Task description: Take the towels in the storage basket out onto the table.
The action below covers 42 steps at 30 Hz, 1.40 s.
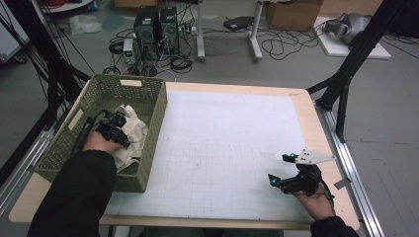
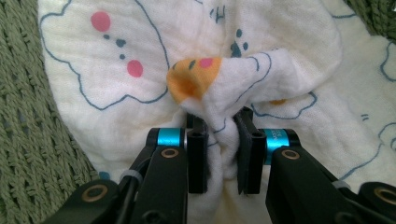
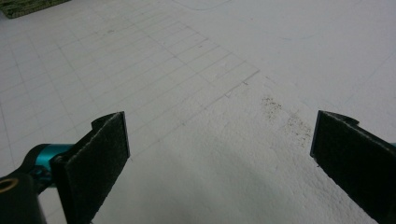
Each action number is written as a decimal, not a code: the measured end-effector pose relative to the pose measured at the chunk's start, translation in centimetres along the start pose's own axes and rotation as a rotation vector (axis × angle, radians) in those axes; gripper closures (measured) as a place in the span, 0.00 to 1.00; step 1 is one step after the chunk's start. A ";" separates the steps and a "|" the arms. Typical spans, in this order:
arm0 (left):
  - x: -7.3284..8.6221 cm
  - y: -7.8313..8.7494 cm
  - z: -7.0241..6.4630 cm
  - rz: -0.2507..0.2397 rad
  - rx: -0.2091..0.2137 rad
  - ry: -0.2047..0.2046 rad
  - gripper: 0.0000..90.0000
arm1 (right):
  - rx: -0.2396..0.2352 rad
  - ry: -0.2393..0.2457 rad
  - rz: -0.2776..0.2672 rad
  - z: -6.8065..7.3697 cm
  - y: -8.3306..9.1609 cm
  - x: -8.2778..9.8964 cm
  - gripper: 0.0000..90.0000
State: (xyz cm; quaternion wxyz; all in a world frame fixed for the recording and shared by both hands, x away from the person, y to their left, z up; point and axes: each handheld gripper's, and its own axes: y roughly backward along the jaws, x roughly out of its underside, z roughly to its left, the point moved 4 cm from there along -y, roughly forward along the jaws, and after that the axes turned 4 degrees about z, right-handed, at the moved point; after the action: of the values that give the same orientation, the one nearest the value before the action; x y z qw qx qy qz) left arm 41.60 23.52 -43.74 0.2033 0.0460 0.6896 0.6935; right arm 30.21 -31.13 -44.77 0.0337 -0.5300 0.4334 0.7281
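Left gripper [image 2: 219, 140] clamped on a fold of the cloth [image 2: 261, 70], which lies inside the basket [image 1: 157, 118]: grasp made, lifting out apparently remains. Right gripper [image 3: 219, 154], jaws wide apart, waits over the mat [image 1: 232, 143].

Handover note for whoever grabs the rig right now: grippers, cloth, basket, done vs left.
Left gripper: down in the green basket, jaws pinched on a bunched fold of the printed cloth.
Right gripper: open, nothing between the jaws, resting low over the white grid mat near the table's right edge.
Cloth: cream, cartoon print, crumpled inside the basket at the table's left side; none of it is over the rim.
Done: the grip on the cloth is made.
Left, as it looks: lift the cloth out of the basket, probably onto the mat, with the right gripper free to help.
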 end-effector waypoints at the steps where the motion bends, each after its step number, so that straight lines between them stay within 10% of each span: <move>1: 0.0 0.1 0.1 0.000 0.008 0.004 0.86 | 0.000 0.000 0.001 0.0 0.0 0.0 0.04; 12: 0.2 0.9 0.6 -0.021 0.110 0.056 0.87 | -0.003 -0.004 -0.009 -0.1 0.1 0.0 0.04; 42: 0.3 5.0 1.7 -0.316 0.465 0.205 0.87 | -0.016 -0.034 -0.028 -0.2 0.4 0.0 0.04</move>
State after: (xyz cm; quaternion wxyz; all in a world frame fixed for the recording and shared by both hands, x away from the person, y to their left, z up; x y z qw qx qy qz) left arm 40.77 25.39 -38.83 0.2223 -0.0869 0.8456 0.4776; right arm 30.21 -31.50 -44.57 0.0472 -0.5240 0.4195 0.7397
